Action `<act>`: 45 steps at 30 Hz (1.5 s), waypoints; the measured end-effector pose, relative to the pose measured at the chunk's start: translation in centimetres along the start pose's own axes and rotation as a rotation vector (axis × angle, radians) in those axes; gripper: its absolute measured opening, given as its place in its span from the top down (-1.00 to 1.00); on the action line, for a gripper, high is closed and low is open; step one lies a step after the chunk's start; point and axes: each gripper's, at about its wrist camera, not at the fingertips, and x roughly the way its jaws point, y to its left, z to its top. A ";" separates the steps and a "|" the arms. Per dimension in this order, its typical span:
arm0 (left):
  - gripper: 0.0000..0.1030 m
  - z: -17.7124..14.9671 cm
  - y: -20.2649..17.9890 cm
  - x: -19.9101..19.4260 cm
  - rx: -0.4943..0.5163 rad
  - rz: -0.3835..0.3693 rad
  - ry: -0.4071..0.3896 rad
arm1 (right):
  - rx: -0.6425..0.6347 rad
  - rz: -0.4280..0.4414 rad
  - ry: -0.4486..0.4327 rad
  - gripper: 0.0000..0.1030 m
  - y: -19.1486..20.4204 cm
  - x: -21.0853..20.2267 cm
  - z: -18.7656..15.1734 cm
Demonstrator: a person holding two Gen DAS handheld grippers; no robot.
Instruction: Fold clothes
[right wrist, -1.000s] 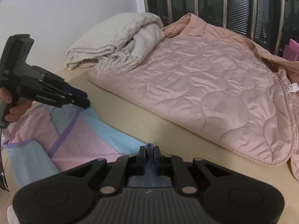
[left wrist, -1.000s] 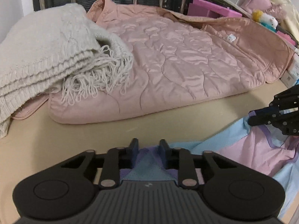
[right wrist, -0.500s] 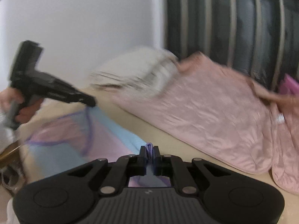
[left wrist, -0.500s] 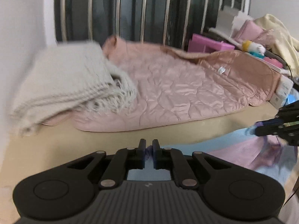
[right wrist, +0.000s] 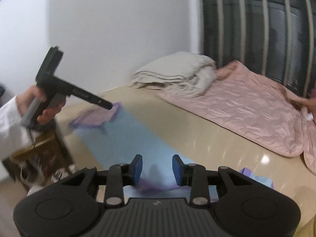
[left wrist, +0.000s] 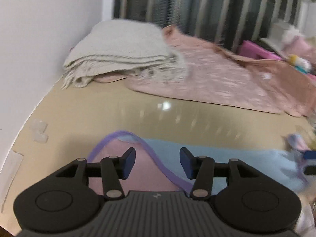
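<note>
A light-blue and pink garment point(left wrist: 227, 164) with purple trim lies stretched flat on the beige table point(left wrist: 98, 114). My left gripper point(left wrist: 157, 163) hovers over its pink end, jaws opening. The purple trim runs loose between the pads, and neither pad presses it. In the right wrist view the garment point(right wrist: 134, 136) runs as a blue strip from my right gripper point(right wrist: 157, 169) to the left gripper point(right wrist: 109, 106), held by a hand point(right wrist: 45, 106). The right jaws are also opening over the cloth without gripping it. The right gripper's tip point(left wrist: 310, 162) shows at the left view's right edge.
A folded cream knit blanket point(left wrist: 122, 47) and a pink quilted jacket point(left wrist: 217, 75) fill the back of the table. Magenta boxes point(left wrist: 254, 49) and soft toys sit at the far right. A white wall point(left wrist: 39, 39) borders the left. The table's near left edge drops to the floor point(right wrist: 39, 158).
Both grippers were shut on the garment's purple-trimmed edge and have pulled back across the table, spreading it out. Now both sets of jaws have parted and let go of the cloth.
</note>
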 end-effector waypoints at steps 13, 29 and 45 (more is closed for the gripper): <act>0.96 -1.6 6.1 0.9 -0.356 -0.128 -0.067 | 0.042 0.010 0.055 0.76 1.9 2.6 -2.2; 0.63 -2.3 7.2 0.9 -0.358 -0.029 -0.069 | -0.183 0.167 0.018 0.52 9.5 11.6 3.4; 0.23 -1.8 1.7 -1.1 -0.183 -0.018 -0.141 | -0.023 -0.139 -0.022 0.43 4.5 3.0 3.4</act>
